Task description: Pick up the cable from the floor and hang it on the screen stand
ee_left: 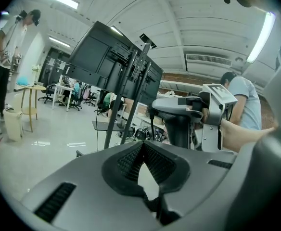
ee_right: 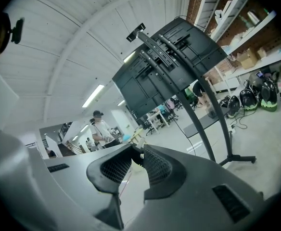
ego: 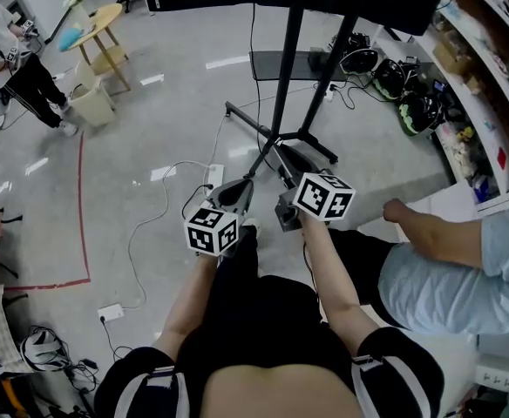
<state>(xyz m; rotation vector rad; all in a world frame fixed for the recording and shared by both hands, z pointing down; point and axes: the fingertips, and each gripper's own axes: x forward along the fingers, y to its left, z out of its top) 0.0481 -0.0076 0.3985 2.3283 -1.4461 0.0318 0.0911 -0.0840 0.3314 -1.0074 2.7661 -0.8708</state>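
Left gripper (ee_left: 141, 146): ribbed black pads are pressed together at the tips, with nothing visible between them.

Cable (ee_left: 151, 124): thin, black and limp. It is off the floor and hangs down at the right gripper's nose.

Right gripper (ee_right: 136, 154): the pads pinch a small dark section at their tips, judged to be that cable.

Screen stand (ego: 286, 77): smooth black metal tubes, long axis upright. It stands far ahead of both grippers and slightly right, so the right hand is nearer. Hanging the cable looks to require a reach forward and up.

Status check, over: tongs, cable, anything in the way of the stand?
Left tongs closed, nothing seen between. Right tongs pinching black cable, which dangles below. Screen stand ahead, cable not yet hung. Bystander's arm close on right.
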